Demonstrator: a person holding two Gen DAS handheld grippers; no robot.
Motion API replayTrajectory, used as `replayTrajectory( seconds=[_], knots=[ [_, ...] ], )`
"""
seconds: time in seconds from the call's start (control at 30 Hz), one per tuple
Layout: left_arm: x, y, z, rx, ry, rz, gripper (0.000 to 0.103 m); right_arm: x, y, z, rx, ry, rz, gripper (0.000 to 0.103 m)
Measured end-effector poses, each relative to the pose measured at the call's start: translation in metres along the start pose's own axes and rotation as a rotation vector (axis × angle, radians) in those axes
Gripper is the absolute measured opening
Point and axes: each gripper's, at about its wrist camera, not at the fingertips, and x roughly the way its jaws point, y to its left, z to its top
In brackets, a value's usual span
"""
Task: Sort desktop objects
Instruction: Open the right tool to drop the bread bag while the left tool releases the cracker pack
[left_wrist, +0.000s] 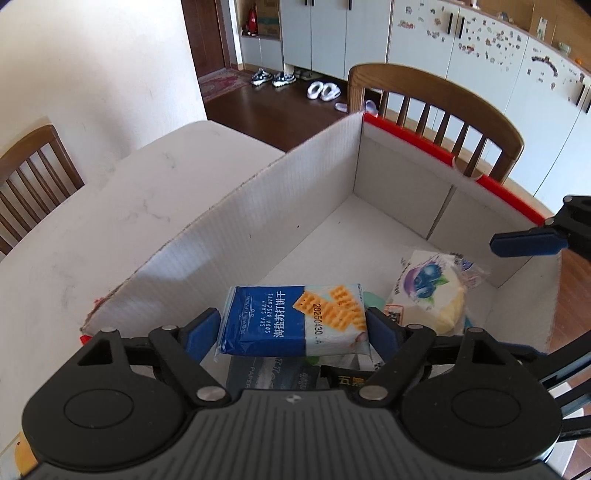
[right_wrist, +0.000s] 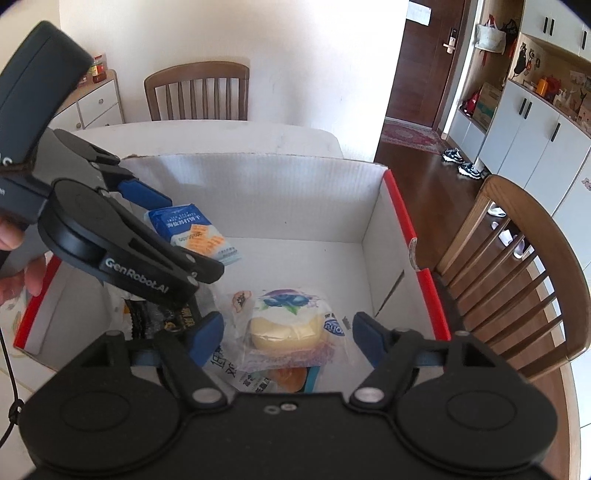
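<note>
Clamped between the blue pads of the left gripper (left_wrist: 293, 326) is a blue and white foil packet of sea salt soda biscuits (left_wrist: 295, 319), printed with orange crackers and a date stamp; the pads press its two short sides and it hangs flat above the contents of the box. In the right wrist view that same packet (right_wrist: 195, 232) is seen raised over the near left part of the box, with the left gripper (right_wrist: 181, 236) reaching in from the left.

Jaws of the right gripper (right_wrist: 288, 338) stand wide apart with nothing between them, poised over a clear plastic bag holding a pale yellow round cake with a blueberry picture (right_wrist: 284, 321). In the left wrist view this bag (left_wrist: 430, 291) lies on the box floor, right of the held packet. More wrappers lie beneath: a dark packet with gold lettering (right_wrist: 155, 314) to the left and an orange-printed one partly hidden under the cake bag.

All of it sits in a large open white corrugated cardboard box with red outer edges (left_wrist: 258, 210), resting on a white marbled table (left_wrist: 110, 221). Brown wooden slatted chairs (left_wrist: 443, 122) stand at the far side.
</note>
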Motion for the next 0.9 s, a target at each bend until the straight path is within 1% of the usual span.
replayTrajectory(
  seconds=[0.2, 0.33, 0.53, 0.63, 0.9],
  knots=[
    [-0.015, 0.0, -0.001, 0.002, -0.033, -0.006, 0.085, -0.013, 0.003, 0.0, 0.023, -0.013, -0.006, 0.08],
    [-0.028, 0.0, -0.006, 0.007, -0.051, -0.015, 0.086, -0.021, 0.005, -0.001, 0.042, -0.023, -0.006, 0.081],
    [-0.046, 0.006, -0.014, -0.011, -0.085, -0.023, 0.087, -0.03, 0.009, -0.005, 0.073, -0.033, -0.016, 0.084],
    [-0.055, 0.01, -0.018, -0.009, -0.105, -0.03, 0.09, -0.032, 0.014, -0.006, 0.082, -0.033, -0.029, 0.084],
    [-0.081, 0.016, -0.031, -0.013, -0.16, -0.059, 0.091, -0.039, 0.03, -0.008, 0.094, -0.041, -0.036, 0.086]
  ],
)
